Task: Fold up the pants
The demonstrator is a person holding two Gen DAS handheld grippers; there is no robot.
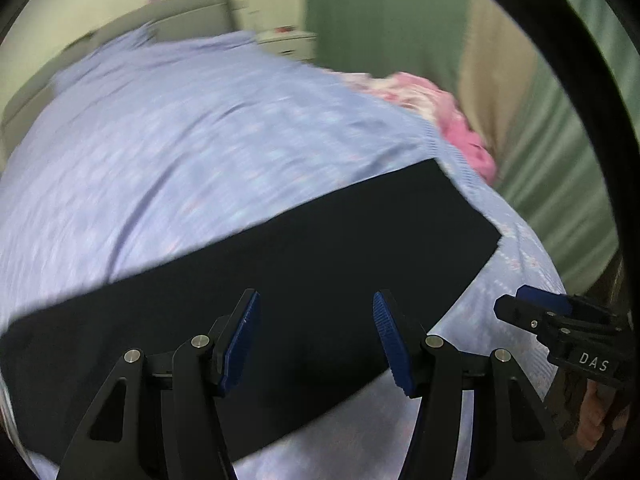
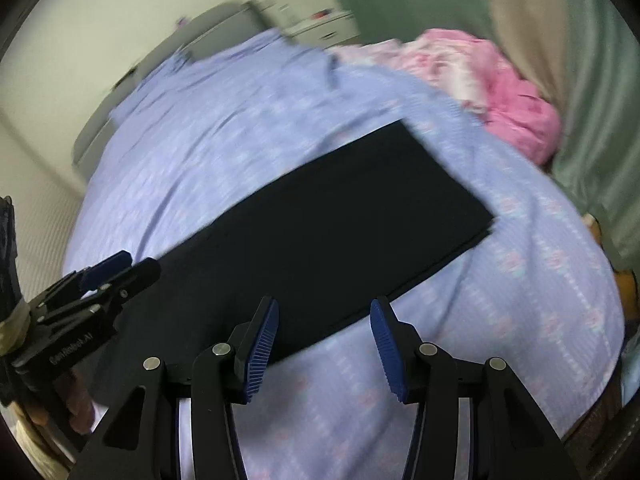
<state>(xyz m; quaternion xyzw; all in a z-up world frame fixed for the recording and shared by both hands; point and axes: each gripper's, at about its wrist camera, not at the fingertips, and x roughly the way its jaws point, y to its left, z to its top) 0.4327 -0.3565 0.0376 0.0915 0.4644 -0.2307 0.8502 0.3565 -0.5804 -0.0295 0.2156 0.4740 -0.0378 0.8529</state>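
The black pants (image 1: 280, 264) lie flat in a long folded band across the lilac patterned bedspread (image 1: 168, 148), running from lower left to upper right. My left gripper (image 1: 316, 340) hovers above the band's middle, jaws open, blue pads (image 1: 240, 344) apart with nothing between them. In the right wrist view the same pants (image 2: 340, 224) stretch across the bedspread (image 2: 500, 288). My right gripper (image 2: 324, 344) stands open over the band's near edge, holding nothing. Each gripper shows in the other's view: the right one (image 1: 560, 324) at the right, the left one (image 2: 92, 292) at the left.
A crumpled pink cloth (image 1: 452, 120) (image 2: 508, 88) lies at the bed's far right end. Green curtains (image 1: 552, 168) hang beyond it. A grey headboard (image 1: 192, 12) and a white drawer unit (image 1: 288, 42) stand at the far end. The bed's edge drops off at the right.
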